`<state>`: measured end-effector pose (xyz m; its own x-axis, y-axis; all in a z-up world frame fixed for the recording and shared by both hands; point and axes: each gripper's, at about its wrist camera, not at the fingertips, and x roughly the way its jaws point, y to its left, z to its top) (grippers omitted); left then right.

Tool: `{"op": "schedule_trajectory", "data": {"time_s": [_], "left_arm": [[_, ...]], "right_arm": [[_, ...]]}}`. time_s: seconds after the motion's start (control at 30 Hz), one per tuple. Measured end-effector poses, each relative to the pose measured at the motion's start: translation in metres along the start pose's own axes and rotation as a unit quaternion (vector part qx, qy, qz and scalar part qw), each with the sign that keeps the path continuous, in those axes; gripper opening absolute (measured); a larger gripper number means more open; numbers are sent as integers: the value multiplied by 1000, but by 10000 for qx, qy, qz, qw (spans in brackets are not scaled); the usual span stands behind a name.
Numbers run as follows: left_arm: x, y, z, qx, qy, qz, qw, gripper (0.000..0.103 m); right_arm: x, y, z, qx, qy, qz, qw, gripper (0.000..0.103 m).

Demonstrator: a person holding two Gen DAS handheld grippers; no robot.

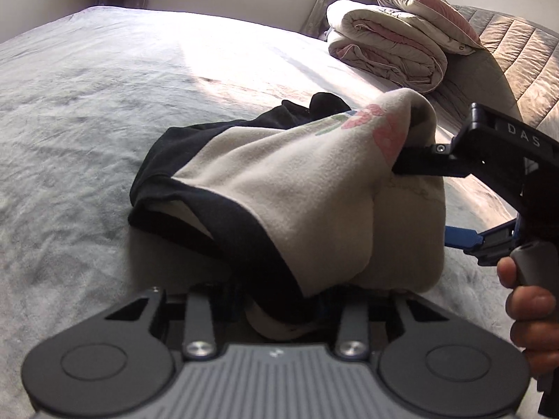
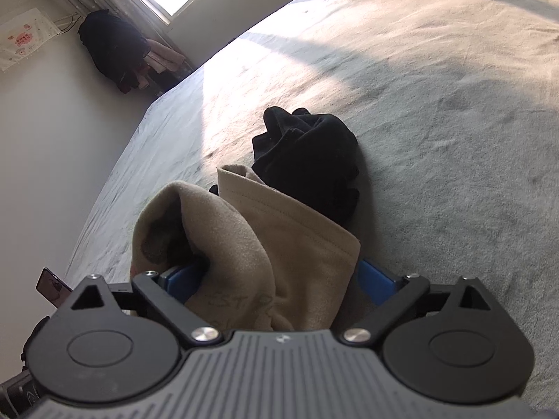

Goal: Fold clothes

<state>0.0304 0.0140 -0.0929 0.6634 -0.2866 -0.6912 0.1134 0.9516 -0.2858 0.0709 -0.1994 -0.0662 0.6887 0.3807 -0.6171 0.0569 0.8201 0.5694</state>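
- Left wrist view: the shirt (image 1: 279,188), beige with black trim and pink print, is bunched on the bed (image 1: 87,111) at the centre, its hem falling at 6 o'clock into the left gripper (image 1: 283,309), which is clamped on that cloth.
- At 3 o'clock the right gripper (image 1: 419,195) has fingers spread, with beige cloth between them; a hand (image 1: 527,300) holds its handle.
- Folded quilts (image 1: 391,45) sit at 1 o'clock.
- Right wrist view: the shirt drapes between blue fingers (image 2: 374,279) set wide.
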Motion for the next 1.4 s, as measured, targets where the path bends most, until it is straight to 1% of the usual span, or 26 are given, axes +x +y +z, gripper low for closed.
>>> {"op": "schedule_trajectory", "data": {"time_s": [0.07, 0.17, 0.23, 0.27, 0.3, 0.4, 0.53, 0.6, 0.63, 0.67, 0.7, 0.73, 0.77, 0.87, 0.97, 1.03, 1.07, 1.1, 1.17, 1.3, 1.33, 1.37, 1.4], "left_arm": [[0, 5, 5, -48, 44, -105, 9999, 22], [-1, 17, 9, -285, 84, -204, 9993, 17], [-3, 27, 12, -501, 50, -171, 9986, 15], [-5, 31, 13, -573, 19, -137, 9983, 14], [-7, 35, 14, -616, -40, -77, 9981, 13], [-13, 49, 21, -697, -234, 156, 9972, 12], [-21, 65, 36, -679, -641, 603, 9938, 12], [-25, 71, 45, -609, -904, 851, 9904, 12], [-27, 74, 49, -600, -991, 895, 9892, 12], [-29, 77, 52, -633, -1044, 889, 9885, 12], [-31, 80, 55, -680, -1096, 889, 9877, 12], [-33, 83, 58, -727, -1149, 888, 9867, 12], [-35, 86, 61, -774, -1202, 887, 9858, 12], [-41, 96, 70, -915, -1359, 884, 9825, 12], [-48, 106, 78, -1069, -1514, 856, 9789, 12], [-56, 113, 82, -1190, -1588, 773, 9771, 12], [-58, 116, 83, -1221, -1598, 739, 9768, 12], [-61, 119, 84, -1252, -1609, 705, 9765, 12], [-65, 123, 84, -1233, -1637, 741, 9760, 12], [-74, 123, 84, -1052, -1836, 816, 9740, 12], [-75, 122, 84, -1001, -1862, 781, 9743, 12], [-75, 121, 83, -952, -1858, 742, 9751, 12], [-75, 121, 83, -912, -1825, 722, 9763, 13]], "right_arm": [[4, -1, 1, 0, -20, -21, 10000, 97], [11, -3, 2, 1, -50, -52, 10000, 97], [15, -4, 3, 1, -69, -73, 9999, 93], [17, -4, 3, 1, -79, -83, 9999, 89], [19, -5, 4, 1, -89, -93, 9999, 86], [18, -8, 5, 122, -160, -59, 9998, 81], [11, -8, 4, 221, -115, 134, 9996, 80], [11, 1, 2, 92, -71, 273, 9996, 63], [11, 5, 1, 22, -39, 359, 9993, 58], [11, 9, -1, -39, 1, 456, 9990, 45], [11, 12, -2, -14, 88, 561, 9984, 37], [11, 15, -3, 77, 212, 673, 9975, 37], [12, 17, -5, 168, 335, 785, 9962, 33], [13, 24, -9, 441, 704, 1120, 9902, 31], [14, 32, -15, 687, 1096, 1447, 9810, 28], [14, 42, -25, 725, 1490, 1706, 9713, 21], [14, 49, -31, 715, 1655, 1804, 9669, 20], [12, 57, -37, 628, 1731, 1826, 9658, 20], [9, 70, -46, 419, 1778, 1806, 9665, 20], [6, 90, -59, 256, 1909, 1925, 9622, 20], [4, 94, -60, 152, 1847, 1877, 9646, 21], [2, 97, -61, 47, 1742, 1781, 9684, 24], [0, 100, -62, -49, 1624, 1668, 9725, 25]]}}
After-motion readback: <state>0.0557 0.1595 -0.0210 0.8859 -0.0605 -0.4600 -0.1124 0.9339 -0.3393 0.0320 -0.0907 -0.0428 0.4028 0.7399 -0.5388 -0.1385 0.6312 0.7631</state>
